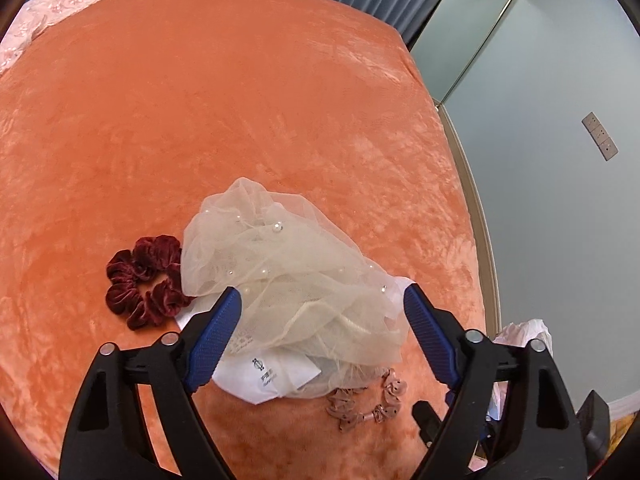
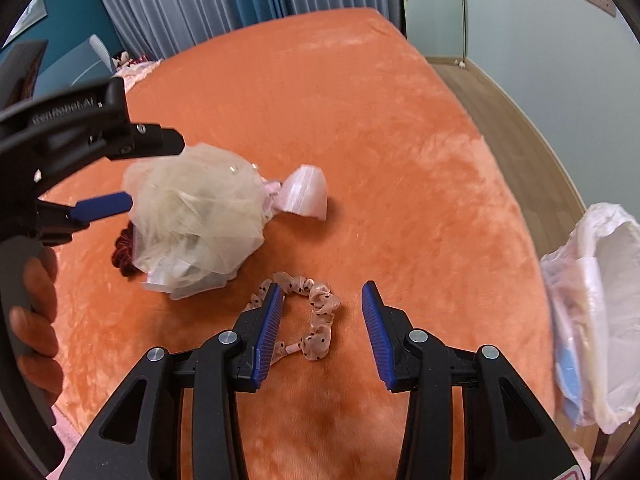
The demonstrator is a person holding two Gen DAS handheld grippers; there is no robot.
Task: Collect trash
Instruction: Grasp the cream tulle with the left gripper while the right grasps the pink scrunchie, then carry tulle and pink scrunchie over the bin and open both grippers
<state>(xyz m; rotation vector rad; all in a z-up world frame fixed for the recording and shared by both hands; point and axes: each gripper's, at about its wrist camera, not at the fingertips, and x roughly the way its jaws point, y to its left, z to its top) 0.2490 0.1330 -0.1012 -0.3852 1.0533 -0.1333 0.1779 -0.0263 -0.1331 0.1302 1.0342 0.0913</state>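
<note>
Left tool [image 1: 320,312]: spread wide, hanging over the cream tulle bundle [image 1: 280,264], one blue pad at each flank, nothing pinched yet.
Right tool [image 2: 322,312]: part open and gripping nothing, poised above the pink dotted scrunchie [image 2: 316,312], which lies between the pads on the bed [image 2: 360,120].
Trash: white paper wrapper [image 1: 268,376] tucked under the tulle, near the bed's front edge; a pale pink folded piece [image 2: 304,192] sits just behind the bundle.
Bag: white plastic bag [image 2: 596,312] hangs off the bed's right side, mouth facing in.
Also there: dark red velvet scrunchie [image 1: 144,276], touching the tulle's left edge.
Risk one: closing on loose netting alone could lift the tulle and leave the wrapper behind.
Risk two: hair ties may get swept into the bag as trash, since they lie so close.
Risk three: both tools are close together; they could knock each other.
</note>
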